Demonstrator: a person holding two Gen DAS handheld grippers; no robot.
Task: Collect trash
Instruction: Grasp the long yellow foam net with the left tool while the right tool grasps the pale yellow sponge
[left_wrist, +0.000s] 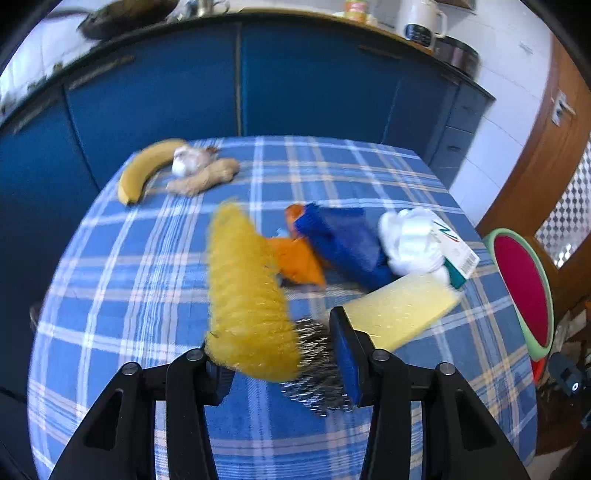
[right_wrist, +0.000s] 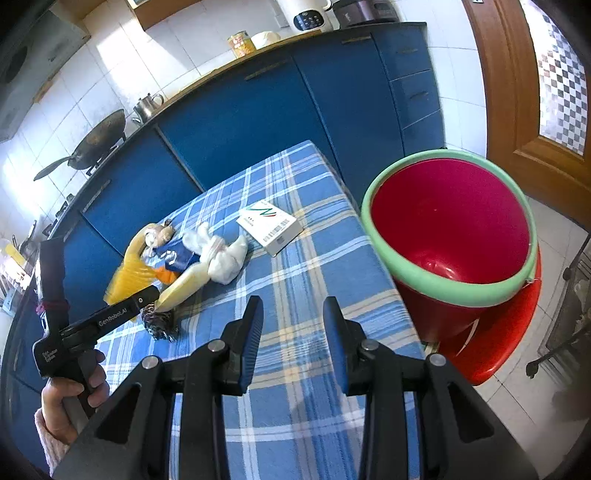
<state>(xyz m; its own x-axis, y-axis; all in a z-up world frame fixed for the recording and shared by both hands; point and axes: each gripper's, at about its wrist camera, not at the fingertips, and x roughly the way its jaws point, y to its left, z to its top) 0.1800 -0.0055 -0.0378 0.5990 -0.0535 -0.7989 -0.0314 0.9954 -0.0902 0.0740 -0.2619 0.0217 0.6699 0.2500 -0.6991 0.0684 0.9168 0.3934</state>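
My left gripper (left_wrist: 277, 358) is open over the checked table, straddling a yellow fuzzy scrubber (left_wrist: 247, 291) and a dark steel-wool wad (left_wrist: 317, 373); neither is gripped. Beyond lie a pale yellow sponge (left_wrist: 402, 314), an orange and blue wrapper (left_wrist: 332, 243), crumpled white tissue (left_wrist: 410, 240) and a small white box (left_wrist: 454, 251). My right gripper (right_wrist: 291, 332) is open and empty above the table's right part. The red bucket with a green rim (right_wrist: 450, 236) stands right of the table. The left gripper (right_wrist: 122, 314) shows in the right wrist view by the steel-wool wad (right_wrist: 159, 325).
A banana (left_wrist: 147, 170), a garlic bulb (left_wrist: 190, 160) and a ginger root (left_wrist: 207, 177) lie at the table's far left corner. Blue cabinets (left_wrist: 236, 81) stand behind the table. A red stool (right_wrist: 495, 339) holds the bucket. A wooden door (right_wrist: 517, 92) is at the right.
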